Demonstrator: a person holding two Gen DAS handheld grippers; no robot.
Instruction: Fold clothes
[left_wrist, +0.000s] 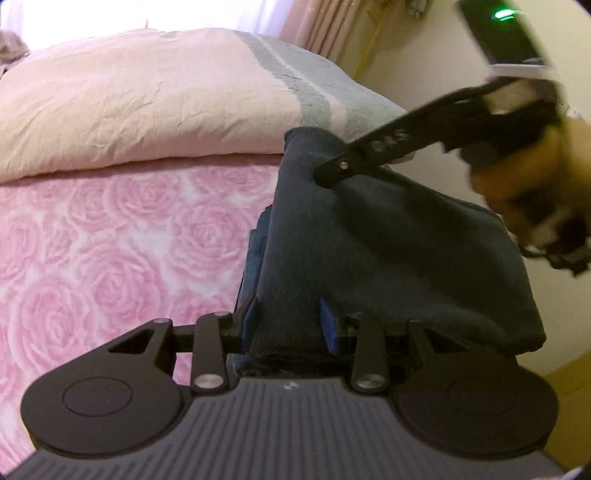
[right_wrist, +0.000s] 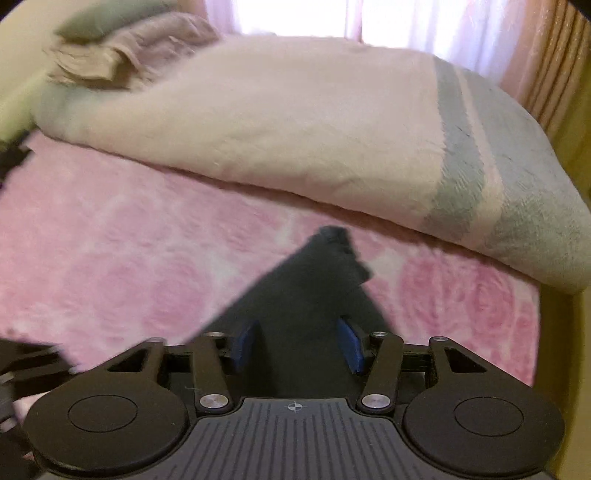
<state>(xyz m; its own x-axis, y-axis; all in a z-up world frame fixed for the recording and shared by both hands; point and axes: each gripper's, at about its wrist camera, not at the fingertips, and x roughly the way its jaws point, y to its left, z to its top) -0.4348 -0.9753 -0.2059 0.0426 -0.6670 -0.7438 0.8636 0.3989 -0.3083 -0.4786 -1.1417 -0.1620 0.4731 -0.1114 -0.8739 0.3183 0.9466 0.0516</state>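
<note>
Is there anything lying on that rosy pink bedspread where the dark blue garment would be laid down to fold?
Nothing visible. Both tongs, left and right, have the dark blue garment between their pads, and the rose-patterned bedspread under it looks bare up to the folded pink duvet further back.

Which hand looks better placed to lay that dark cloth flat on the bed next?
Probably the left. Its hand-held gripper has a wide, thick bunch of the dark garment low over the rose-patterned bedspread, while the right hand-held gripper has only a narrow corner, and its view is blurred.
</note>
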